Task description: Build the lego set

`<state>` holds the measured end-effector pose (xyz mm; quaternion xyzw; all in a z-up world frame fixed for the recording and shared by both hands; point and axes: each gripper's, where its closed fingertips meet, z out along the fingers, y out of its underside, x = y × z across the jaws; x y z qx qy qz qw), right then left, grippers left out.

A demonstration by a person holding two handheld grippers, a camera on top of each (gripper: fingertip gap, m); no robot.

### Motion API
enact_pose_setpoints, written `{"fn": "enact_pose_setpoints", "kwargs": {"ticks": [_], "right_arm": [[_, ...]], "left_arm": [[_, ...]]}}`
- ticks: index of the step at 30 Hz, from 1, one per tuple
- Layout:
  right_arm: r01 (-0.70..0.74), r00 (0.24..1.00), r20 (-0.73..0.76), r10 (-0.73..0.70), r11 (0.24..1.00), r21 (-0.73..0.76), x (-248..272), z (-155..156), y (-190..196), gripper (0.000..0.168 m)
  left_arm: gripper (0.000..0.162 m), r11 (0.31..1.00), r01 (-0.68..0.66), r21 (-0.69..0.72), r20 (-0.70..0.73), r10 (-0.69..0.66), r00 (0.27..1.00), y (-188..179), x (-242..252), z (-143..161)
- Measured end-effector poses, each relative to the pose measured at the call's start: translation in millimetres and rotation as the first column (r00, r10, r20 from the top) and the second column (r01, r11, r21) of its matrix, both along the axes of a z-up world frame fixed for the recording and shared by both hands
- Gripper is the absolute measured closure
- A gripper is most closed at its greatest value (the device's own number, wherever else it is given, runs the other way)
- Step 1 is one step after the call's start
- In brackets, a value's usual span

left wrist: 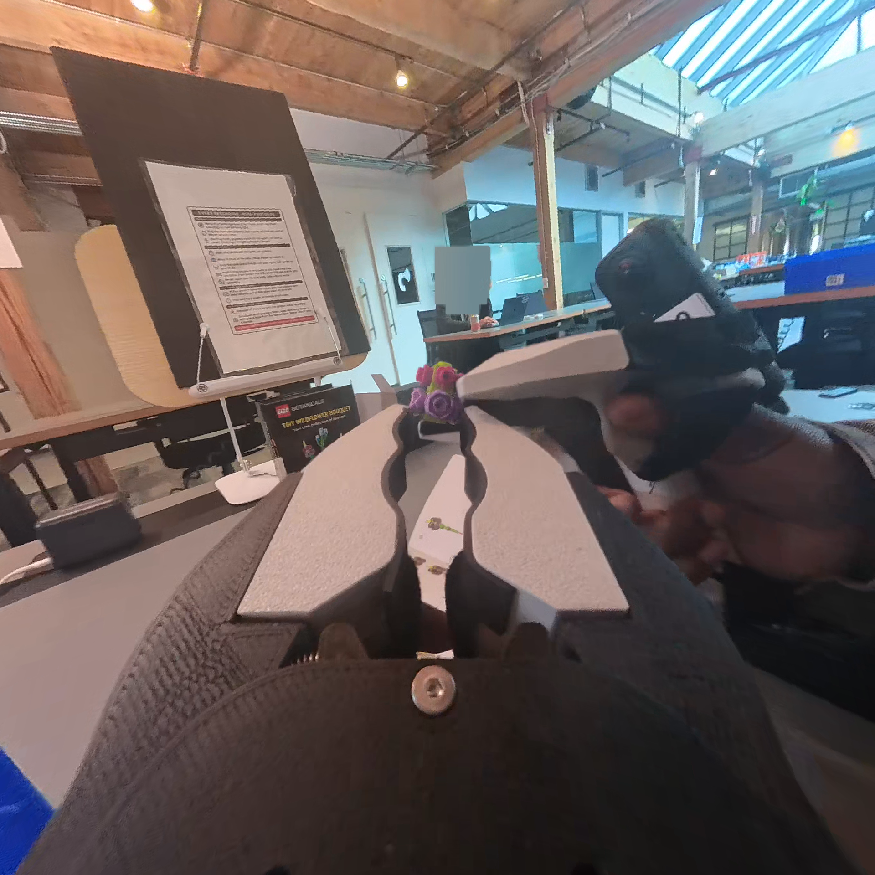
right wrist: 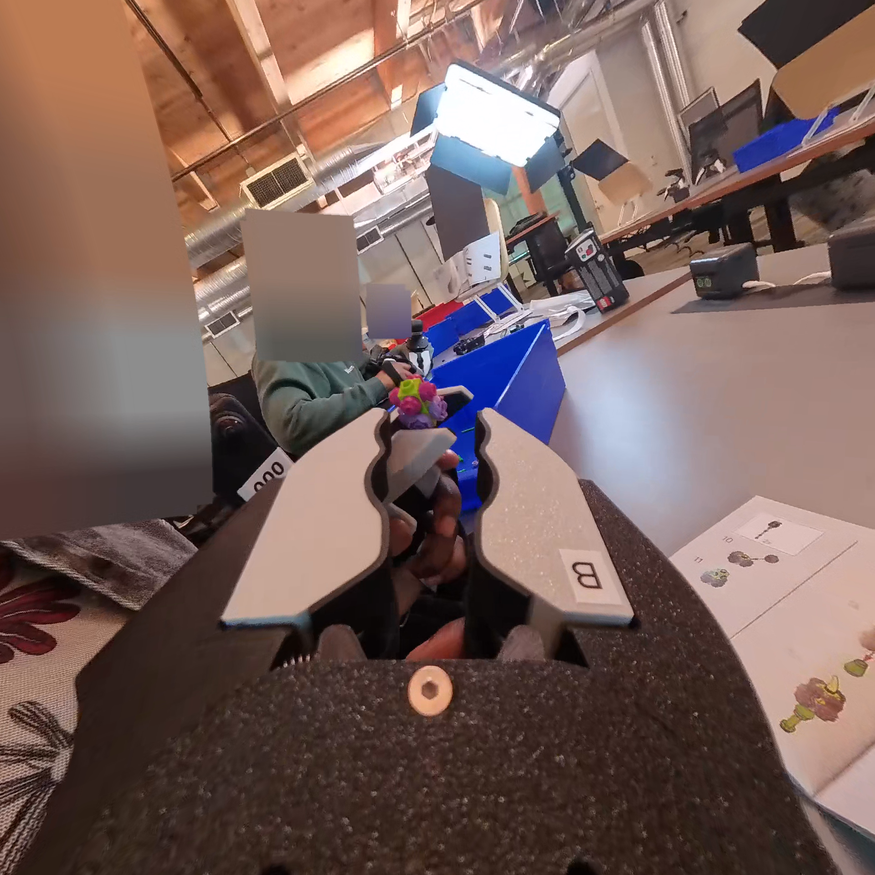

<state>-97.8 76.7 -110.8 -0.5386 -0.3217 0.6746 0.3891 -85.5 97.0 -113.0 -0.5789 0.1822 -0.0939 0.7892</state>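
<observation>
A small lego flower cluster (left wrist: 436, 397), with purple, pink and lime blooms, sits at the tips of my left gripper (left wrist: 435, 419), which is shut on its base. In the right wrist view the cluster (right wrist: 416, 401) is held between the left gripper's fingers (right wrist: 416, 454). My right gripper (right wrist: 435, 419) is open, its jaws wide apart just in front of the cluster. One of its grey fingers (left wrist: 544, 369) reaches in from the right in the left wrist view, with its tip beside the blooms. Whether it touches them is unclear.
The open instruction booklet (right wrist: 781, 615) lies on the grey table (right wrist: 686, 402) at the right. A blue bin (right wrist: 502, 379) stands beyond the grippers. The dark lego box (left wrist: 312, 426), a document stand (left wrist: 246, 274) and a black device (left wrist: 85, 525) stand at the left. A person (right wrist: 312, 402) sits behind. Less than 4 cm separates the two grippers' tips.
</observation>
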Motion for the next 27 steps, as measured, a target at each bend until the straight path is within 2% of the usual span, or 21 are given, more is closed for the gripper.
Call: {"fn": "enact_pose_setpoints", "kwargs": {"ticks": [3,6,8,11,13,16,18,20,22,23,25,27], "right_arm": [[0.009,1.0,0.016,-0.009,1.0,0.025,-1,-1,0,0.135],[0.068,0.997,0.028,-0.071,0.994,0.08,1,-3,5,0.148],[0.087,0.995,0.045,-0.094,0.989,0.122,2,-5,7,0.15],[0.107,0.991,0.055,-0.118,0.98,0.17,10,-5,10,0.15],[0.124,0.987,0.078,-0.142,0.972,0.202,17,-8,15,0.15],[0.13,0.969,0.166,-0.183,0.949,0.289,28,-25,23,0.15],[0.133,0.955,0.207,-0.214,0.929,0.346,35,-35,28,0.15],[0.119,0.954,0.217,-0.206,0.927,0.356,38,-39,28,0.15],[0.104,0.961,0.207,-0.182,0.934,0.341,38,-39,26,0.15],[0.096,0.962,0.208,-0.174,0.936,0.34,37,-39,25,0.15],[0.098,0.958,0.218,-0.185,0.929,0.357,37,-41,25,0.15],[0.11,0.953,0.223,-0.205,0.92,0.376,38,-42,26,0.15]], "left_arm": [[0.143,0.998,-0.057,-0.018,-0.068,0.055,0.996,4,1,-6],[0.143,0.995,-0.095,-0.031,-0.11,0.091,0.99,5,2,-10],[0.142,0.994,-0.077,-0.071,-0.111,0.069,0.991,6,4,-13],[0.124,0.989,-0.064,-0.136,-0.132,0.046,0.99,0,-2,-13],[0.122,0.98,-0.07,-0.185,-0.218,0.029,0.976,-12,-18,-9],[0.123,0.924,-0.243,-0.294,-0.447,0.091,0.89,-33,-90,4],[0.125,0.812,-0.335,-0.477,-0.539,0.031,0.842,-50,-144,6],[0.13,0.705,-0.362,-0.61,-0.56,-0.06,0.826,-59,-187,1],[0.136,0.58,-0.281,-0.765,-0.481,-0.223,0.848,-62,-210,-25],[0.142,0.499,-0.252,-0.829,-0.419,-0.256,0.871,-60,-219,-42],[0.147,0.337,-0.202,-0.92,-0.306,-0.292,0.906,-59,-227,-76],[0.152,0.234,-0.259,-0.937,-0.318,-0.264,0.91,-56,-235,-101]]}}
